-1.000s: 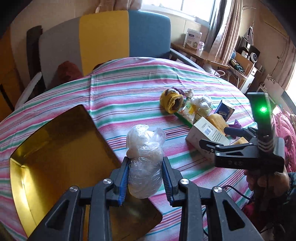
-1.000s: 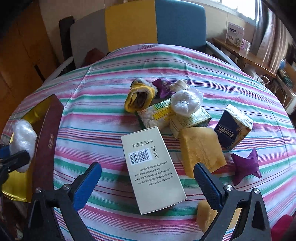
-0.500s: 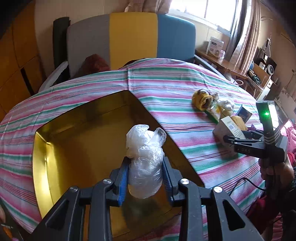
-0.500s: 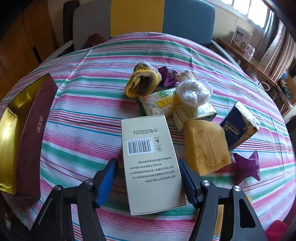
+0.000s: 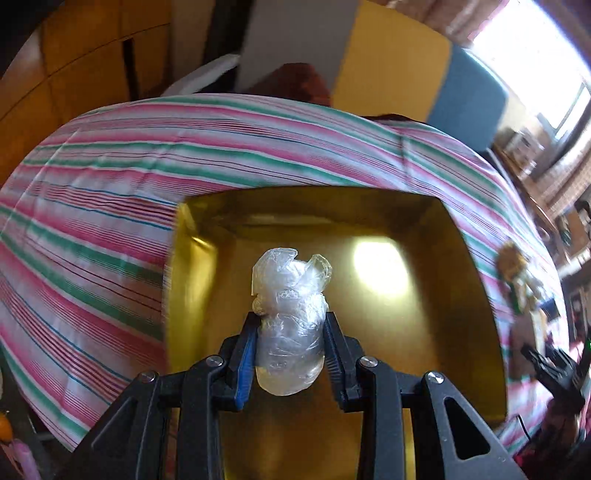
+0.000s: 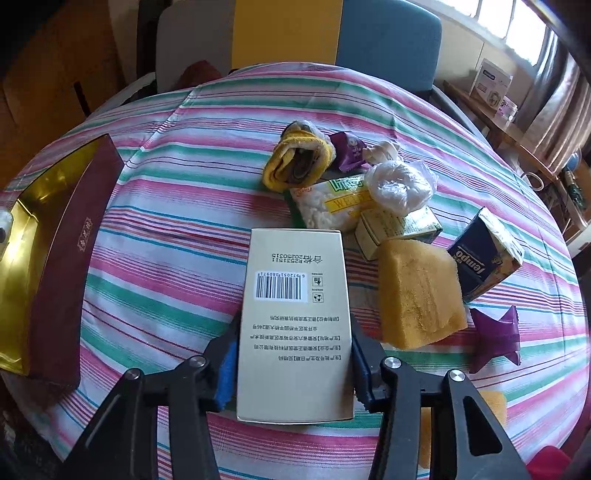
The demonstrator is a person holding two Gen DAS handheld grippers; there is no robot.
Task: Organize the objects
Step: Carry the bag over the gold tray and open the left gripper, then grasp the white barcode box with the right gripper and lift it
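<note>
Striped cloth (image 6: 177,206) in pink, green and white covers the round table, with a grey, yellow and blue chair back (image 6: 291,33) behind it. At the table's left edge a gold-lined box (image 5: 476,295) lies open, its maroon outer wall (image 6: 70,266) seen from the right wrist view; it is judged to be the collecting place. The left gripper (image 5: 290,347) is clamped on a crumpled clear plastic bag (image 5: 290,317), held above the box's gold floor, presumably so it can be let go inside. The right gripper (image 6: 291,362) has just been closing around a cream carton (image 6: 295,317) lying flat, barcode up; its pads are seen against the carton's long sides, so a grip is judged made, and the narrow width suits the jaws. Left unsorted beside the carton are a yellow sponge (image 6: 417,295), a dark tissue pack (image 6: 484,258), a purple wrapper (image 6: 496,339), a rolled yellow cloth (image 6: 299,162) and a second plastic bag (image 6: 399,184). The carton is not yet lifted.
</note>
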